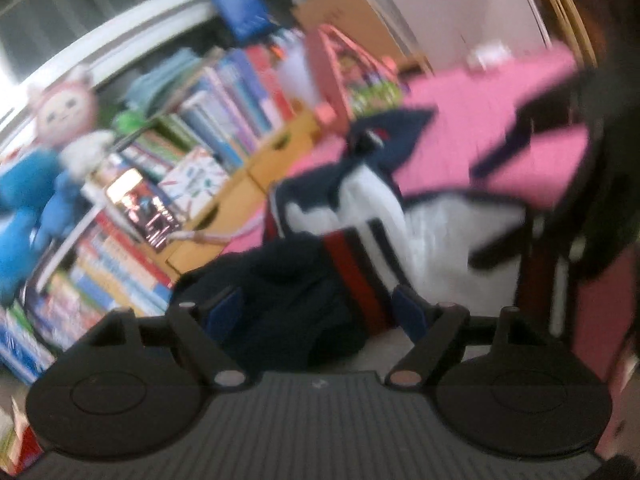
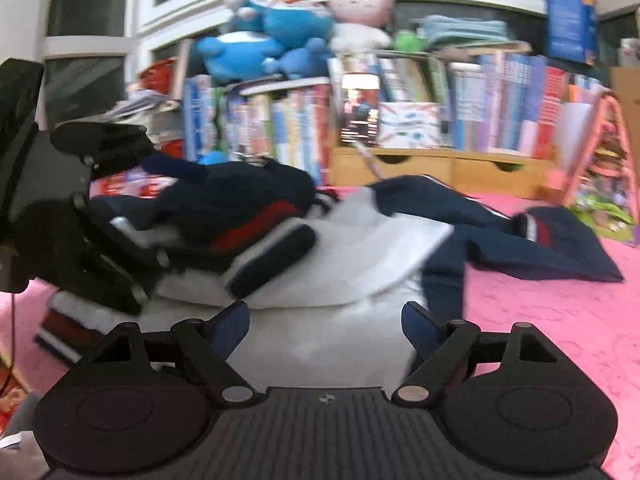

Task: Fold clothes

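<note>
Garment: navy, white and red, lies crumpled on the pink cover.
Left claw: fingers apart, navy cloth between them.
Right claw: fingers apart, over white cloth.

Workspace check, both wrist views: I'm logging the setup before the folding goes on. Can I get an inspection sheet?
Surface: pink textured cover, mostly bare on its right part.
Job's things: navy, white and red garment lying crumpled and unfolded, one navy part spread out to the right.
Clutter: pink stand at the surface's far edge.
Grippers: right gripper open, over white cloth; left gripper open, navy cloth between its fingers; grip cannot be told, view blurred.
Cables: thin dark line at the right view's left edge, unclear.
Surroundings: bookshelf, plush toys on top, window behind.
</note>
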{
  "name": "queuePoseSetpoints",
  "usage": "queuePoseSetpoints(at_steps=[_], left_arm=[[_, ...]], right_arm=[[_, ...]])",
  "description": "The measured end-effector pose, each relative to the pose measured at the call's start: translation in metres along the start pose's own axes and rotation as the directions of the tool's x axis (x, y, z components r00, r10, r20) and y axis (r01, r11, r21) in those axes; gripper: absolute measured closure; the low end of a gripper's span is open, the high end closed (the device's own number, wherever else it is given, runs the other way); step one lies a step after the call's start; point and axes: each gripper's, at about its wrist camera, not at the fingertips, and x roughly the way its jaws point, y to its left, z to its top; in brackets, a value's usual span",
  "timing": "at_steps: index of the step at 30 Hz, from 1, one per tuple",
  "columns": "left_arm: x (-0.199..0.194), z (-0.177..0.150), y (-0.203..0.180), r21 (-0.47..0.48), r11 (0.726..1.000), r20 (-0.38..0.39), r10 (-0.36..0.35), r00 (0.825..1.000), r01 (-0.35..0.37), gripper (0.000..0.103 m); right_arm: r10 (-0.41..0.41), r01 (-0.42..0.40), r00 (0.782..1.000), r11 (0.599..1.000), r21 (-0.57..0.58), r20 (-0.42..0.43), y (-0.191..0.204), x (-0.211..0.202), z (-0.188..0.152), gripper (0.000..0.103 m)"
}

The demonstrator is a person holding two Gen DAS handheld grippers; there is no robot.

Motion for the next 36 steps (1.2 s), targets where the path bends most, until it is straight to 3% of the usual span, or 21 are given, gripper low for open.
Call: queuePoseSetpoints(at_steps=[2, 3, 6, 10, 15, 18, 21, 24, 28, 29, 30, 32, 35, 36], left_arm=[[0.014, -0.003, -0.003, -0.009, 1.0, -0.032, 0.001, 0.999, -0.001, 0.024], [0.017, -0.004, -0.001, -0.038, 0.999, -0.041, -0.003, 0.999, 0.002, 0.044], [0.016, -0.003, 0.017, -0.163, 0.987, -0.043, -0.002, 0.999, -0.005, 0.077], [-0.005, -0.003, 0.058, -0.288, 0.954, 0.005, 0.092, 0.996, -0.086, 0.084], [-0.037, -0.019, 0.126, -0.451, 0.865, 0.016, 0.255, 0.967, -0.22, 0.086], [-0.055, -0.039, 0.175, -0.507, 0.804, -0.022, 0.347, 0.938, -0.31, 0.086], [-0.081, -0.074, 0.23, -0.519, 0.727, -0.116, 0.461, 0.88, -0.45, 0.086], [-0.116, -0.131, 0.282, -0.637, 0.56, -0.197, 0.547, 0.814, -0.53, 0.088], [-0.162, -0.209, 0.351, -0.754, 0.286, -0.324, 0.621, 0.714, -0.591, 0.091], [-0.174, -0.228, 0.368, -0.773, 0.212, -0.358, 0.631, 0.688, -0.598, 0.096], [-0.178, -0.251, 0.374, -0.795, 0.16, -0.38, 0.62, 0.686, -0.585, 0.101], [-0.175, -0.297, 0.371, -0.796, 0.081, -0.457, 0.57, 0.683, -0.6, 0.101], [-0.161, -0.351, 0.352, -0.783, -0.006, -0.556, 0.455, 0.696, -0.622, 0.1], [-0.157, -0.364, 0.344, -0.78, -0.022, -0.576, 0.416, 0.704, -0.625, 0.099]], right_arm=[[-0.017, 0.017, 1.0, 1.0, 0.005, -0.005, -0.001, 0.006, -0.003, 0.02], [-0.025, 0.025, 1.0, 1.0, 0.006, -0.008, -0.001, 0.01, -0.005, 0.02], [-0.05, 0.049, 0.998, 0.999, -0.019, -0.035, 0.003, 0.021, -0.01, 0.02], [-0.057, 0.055, 0.996, 0.998, -0.036, -0.068, 0.009, 0.029, -0.02, 0.019], [-0.06, 0.057, 0.994, 0.998, -0.027, -0.088, 0.011, 0.04, -0.026, 0.016], [-0.067, 0.065, 0.993, 0.998, -0.025, -0.097, 0.012, 0.043, -0.027, 0.015], [-0.072, 0.069, 0.992, 0.997, -0.032, -0.104, 0.012, 0.045, -0.027, 0.013], [-0.087, 0.083, 0.988, 0.996, -0.032, -0.129, 0.013, 0.05, -0.024, 0.011], [-0.106, 0.102, 0.981, 0.994, -0.031, -0.163, 0.013, 0.057, -0.02, 0.008], [-0.111, 0.107, 0.979, 0.994, -0.031, -0.171, 0.014, 0.058, -0.019, 0.007], [-0.115, 0.111, 0.977, 0.993, -0.032, -0.179, 0.014, 0.06, -0.018, 0.007], [-0.125, 0.121, 0.973, 0.992, -0.032, -0.196, 0.014, 0.063, -0.016, 0.006], [-0.138, 0.135, 0.965, 0.99, -0.032, -0.221, 0.015, 0.068, -0.012, 0.005], [-0.143, 0.139, 0.963, 0.99, -0.033, -0.23, 0.015, 0.07, -0.011, 0.005]])
